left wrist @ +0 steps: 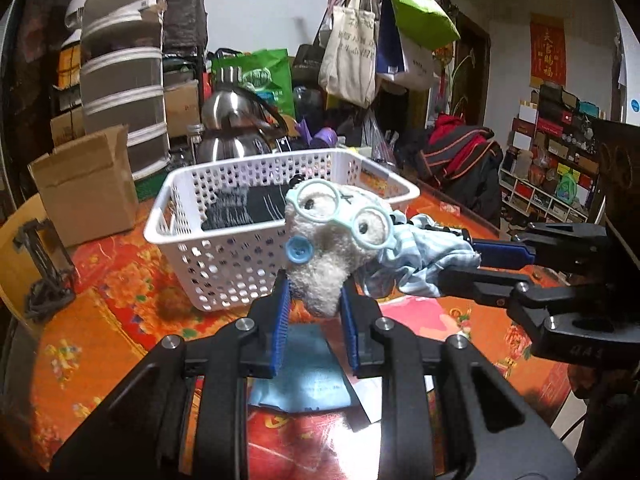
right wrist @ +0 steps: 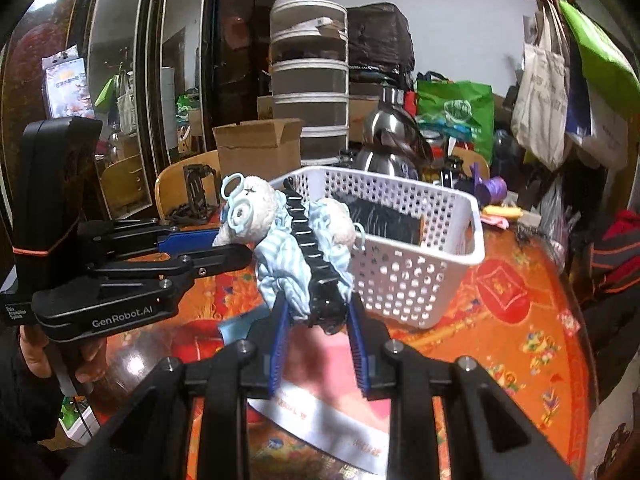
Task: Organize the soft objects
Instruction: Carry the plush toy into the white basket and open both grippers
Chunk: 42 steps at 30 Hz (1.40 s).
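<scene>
While the plush bear (left wrist: 340,240) with blue glasses hangs in the air just in front of the white perforated basket (left wrist: 224,264), both grippers have hold of it! The left gripper (left wrist: 314,300) pinches the bear's furry snout end between its blue pads (left wrist: 282,308). The right gripper (right wrist: 318,312) clamps the striped blue clothing (right wrist: 280,276) and a black toothed strap (right wrist: 316,264). Something dark (left wrist: 248,204) lies inside the basket, which sits on the orange floral tablecloth (left wrist: 112,312).
</scene>
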Motion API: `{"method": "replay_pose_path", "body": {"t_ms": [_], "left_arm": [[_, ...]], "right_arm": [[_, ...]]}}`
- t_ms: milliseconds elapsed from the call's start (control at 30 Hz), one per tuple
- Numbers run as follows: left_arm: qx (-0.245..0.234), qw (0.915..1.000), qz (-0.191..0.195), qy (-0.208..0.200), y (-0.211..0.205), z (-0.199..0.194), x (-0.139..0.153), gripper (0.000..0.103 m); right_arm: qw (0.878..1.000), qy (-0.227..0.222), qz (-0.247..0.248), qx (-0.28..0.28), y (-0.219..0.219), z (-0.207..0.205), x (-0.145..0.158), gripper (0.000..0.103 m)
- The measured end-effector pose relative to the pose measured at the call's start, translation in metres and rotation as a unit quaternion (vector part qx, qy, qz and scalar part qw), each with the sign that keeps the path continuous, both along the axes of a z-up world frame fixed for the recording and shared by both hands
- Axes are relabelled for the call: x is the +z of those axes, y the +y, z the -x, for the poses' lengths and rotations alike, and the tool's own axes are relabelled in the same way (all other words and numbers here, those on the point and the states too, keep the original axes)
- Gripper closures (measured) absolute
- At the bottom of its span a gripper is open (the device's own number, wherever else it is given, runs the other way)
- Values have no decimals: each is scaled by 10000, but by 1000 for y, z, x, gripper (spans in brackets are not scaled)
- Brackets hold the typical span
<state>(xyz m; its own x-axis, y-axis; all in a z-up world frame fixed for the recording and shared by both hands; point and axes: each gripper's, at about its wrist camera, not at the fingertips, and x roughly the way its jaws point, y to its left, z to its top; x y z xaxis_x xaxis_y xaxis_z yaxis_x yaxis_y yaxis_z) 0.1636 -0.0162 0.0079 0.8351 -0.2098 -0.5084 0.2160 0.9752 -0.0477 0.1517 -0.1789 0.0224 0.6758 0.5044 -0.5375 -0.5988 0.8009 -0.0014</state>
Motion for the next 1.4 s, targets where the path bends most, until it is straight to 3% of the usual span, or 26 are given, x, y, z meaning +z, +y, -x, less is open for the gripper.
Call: {"method": "replay_pose_path", "body": {"t_ms": [267, 433, 733, 1033, 1400], "left_arm": [[101, 9998, -9, -167, 7, -13, 43, 82], [164, 9998, -34, -130, 13, -47, 71, 82], [302, 9993, -197, -66, 15, -109, 86, 82], [442, 9984, -169, 320, 10, -191, 58, 82], [854, 9937, -68, 725, 23, -237, 6, 80]], "right_arm": [[9998, -175, 34, 76, 10, -23, 38, 77], [9998, -172, 9, 97, 15, -57, 58, 77], [9996, -247, 140, 89, 22, -107, 66, 77], [9984, -234, 511, -41, 29, -165, 43, 77], [9945, -223, 1014, -169, 51, -199, -2, 74]]}}
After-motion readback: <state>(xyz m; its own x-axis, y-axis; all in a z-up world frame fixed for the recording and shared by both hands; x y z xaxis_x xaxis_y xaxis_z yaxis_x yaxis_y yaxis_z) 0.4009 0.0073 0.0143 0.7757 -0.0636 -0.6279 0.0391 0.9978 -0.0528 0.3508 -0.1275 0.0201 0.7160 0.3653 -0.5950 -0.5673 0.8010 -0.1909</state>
